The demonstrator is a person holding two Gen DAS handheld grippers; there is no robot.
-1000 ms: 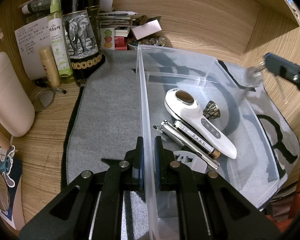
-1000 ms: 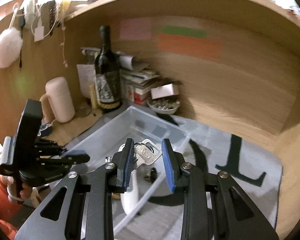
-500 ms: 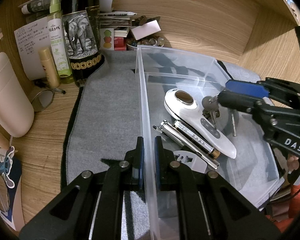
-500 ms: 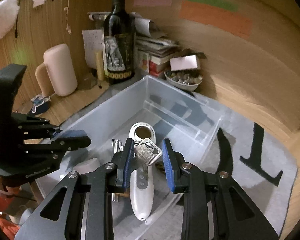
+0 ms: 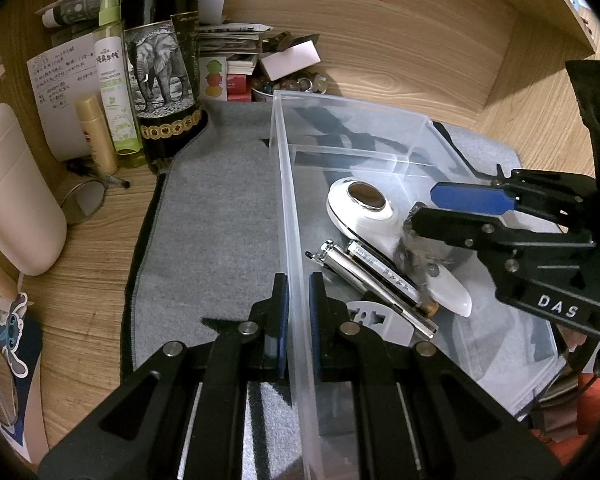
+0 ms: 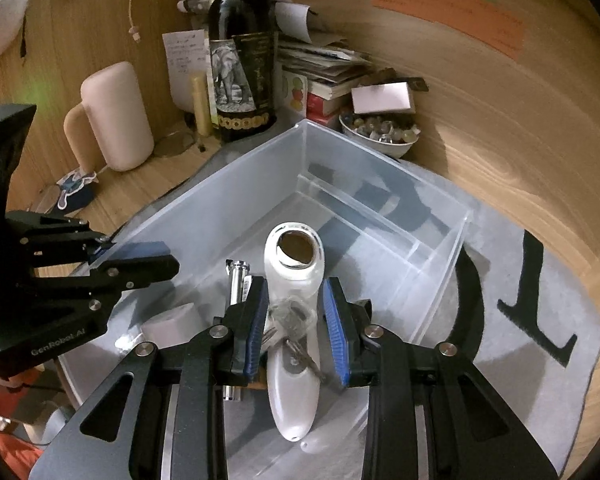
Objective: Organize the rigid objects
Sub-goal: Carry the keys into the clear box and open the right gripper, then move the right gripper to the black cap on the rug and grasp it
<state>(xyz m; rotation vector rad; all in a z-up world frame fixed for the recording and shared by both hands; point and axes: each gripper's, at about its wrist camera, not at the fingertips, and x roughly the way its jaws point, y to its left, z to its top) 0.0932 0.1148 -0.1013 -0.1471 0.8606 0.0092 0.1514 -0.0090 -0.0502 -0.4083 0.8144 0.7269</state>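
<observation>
- Clear bin [image 5: 284,184] sits on grey mat [image 5: 220,216], w/ dark bottle [image 5: 160,80] behind it.
- Left gripper [image 5: 298,320] pinched shut on bin's near wall, one pad each side.
- Right gripper [image 6: 296,320] low inside bin, jaws partly open; blurry keys [image 6: 290,320] between pads, grip unclear.
- White device [image 6: 294,280] lies on bin floor under keys, metal tubes [image 5: 376,284] beside it.
</observation>
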